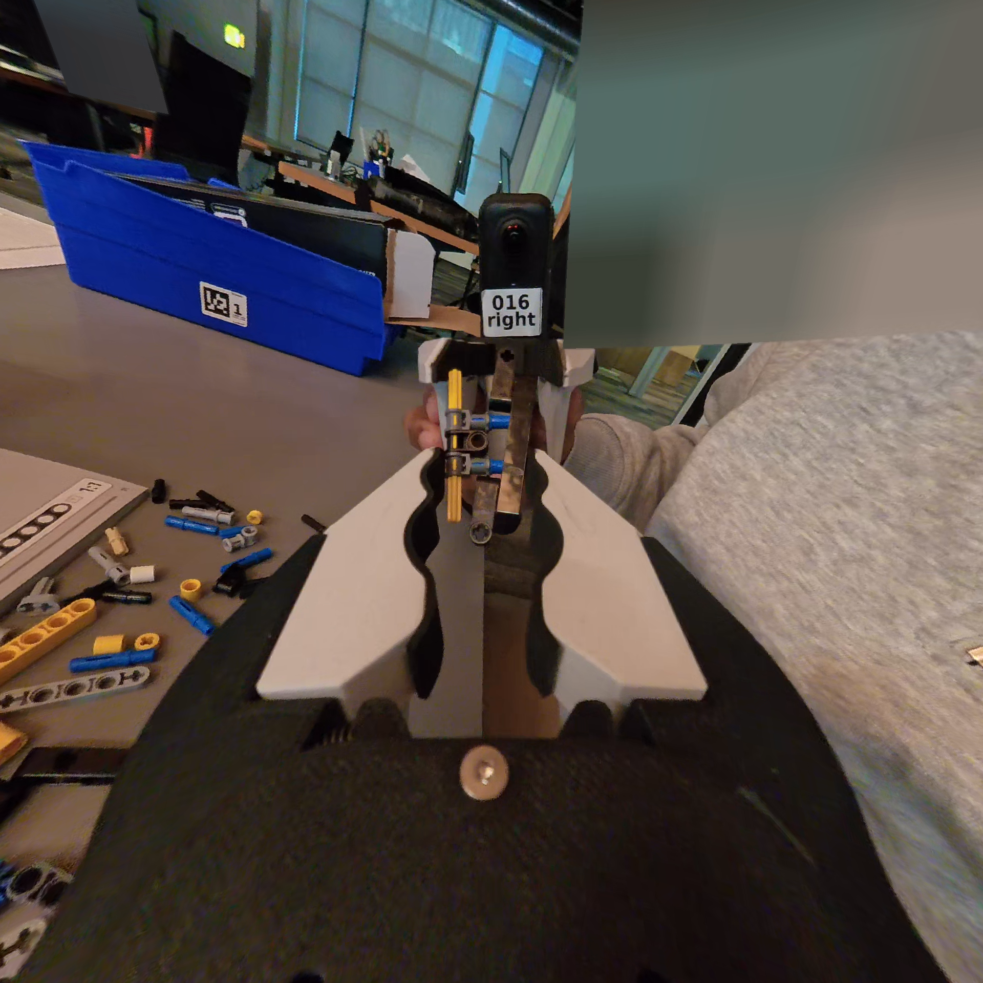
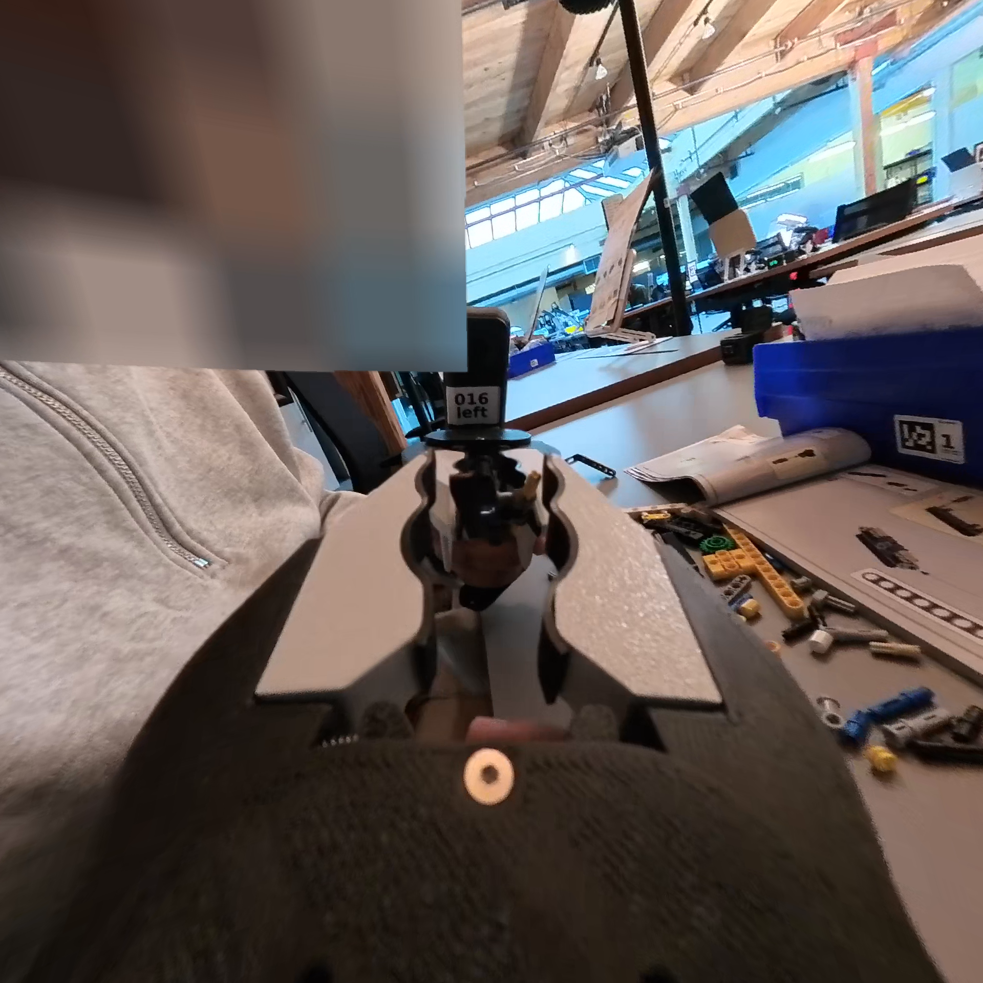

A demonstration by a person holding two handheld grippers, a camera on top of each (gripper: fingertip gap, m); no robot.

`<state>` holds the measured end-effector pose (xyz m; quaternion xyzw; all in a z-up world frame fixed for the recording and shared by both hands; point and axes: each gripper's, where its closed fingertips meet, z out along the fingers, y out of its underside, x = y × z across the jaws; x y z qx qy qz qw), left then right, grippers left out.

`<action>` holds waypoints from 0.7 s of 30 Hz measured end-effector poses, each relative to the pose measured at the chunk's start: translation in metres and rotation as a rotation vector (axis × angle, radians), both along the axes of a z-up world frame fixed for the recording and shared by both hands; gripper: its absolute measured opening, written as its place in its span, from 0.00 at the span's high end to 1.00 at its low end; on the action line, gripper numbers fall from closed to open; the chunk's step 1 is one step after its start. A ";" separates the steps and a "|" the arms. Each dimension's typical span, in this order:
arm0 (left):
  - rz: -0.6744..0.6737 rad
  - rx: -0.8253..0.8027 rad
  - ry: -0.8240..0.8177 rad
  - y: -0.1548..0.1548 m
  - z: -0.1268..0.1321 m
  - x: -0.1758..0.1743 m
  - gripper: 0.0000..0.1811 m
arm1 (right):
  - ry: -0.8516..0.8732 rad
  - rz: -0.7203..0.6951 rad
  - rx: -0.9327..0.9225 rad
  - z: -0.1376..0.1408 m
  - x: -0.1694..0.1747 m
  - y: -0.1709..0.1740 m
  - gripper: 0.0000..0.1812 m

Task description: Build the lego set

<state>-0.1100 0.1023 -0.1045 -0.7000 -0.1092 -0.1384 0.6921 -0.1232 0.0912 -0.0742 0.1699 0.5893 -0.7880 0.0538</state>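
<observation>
Both sets of jaws are meeting over one small lego assembly [image 1: 468, 452] lifted above the table [image 1: 213, 415]. The left gripper [image 1: 481, 510] is nearly closed beside it, though contact is unclear; the right gripper [image 2: 486, 524] is seemingly pinching it. A skewed push risks popping the yellow axle [image 1: 453, 444] free among the loose pieces [image 1: 159, 574].

A: Item, left gripper [image 1: 481, 481]?
B: Black textured body, pale grey wavy-edged jaws, silver screw [image 1: 483, 772] just behind them.
A: Right gripper [image 2: 486, 492]?
B: Identical; labelled black camera [image 1: 513, 244] above. Wearer: grey zipped sweatshirt [image 2: 106, 505].
</observation>
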 end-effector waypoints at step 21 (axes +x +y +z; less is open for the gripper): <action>-0.042 0.086 -0.035 0.001 0.013 0.009 0.85 | 0.009 0.044 0.003 0.002 0.009 -0.007 0.82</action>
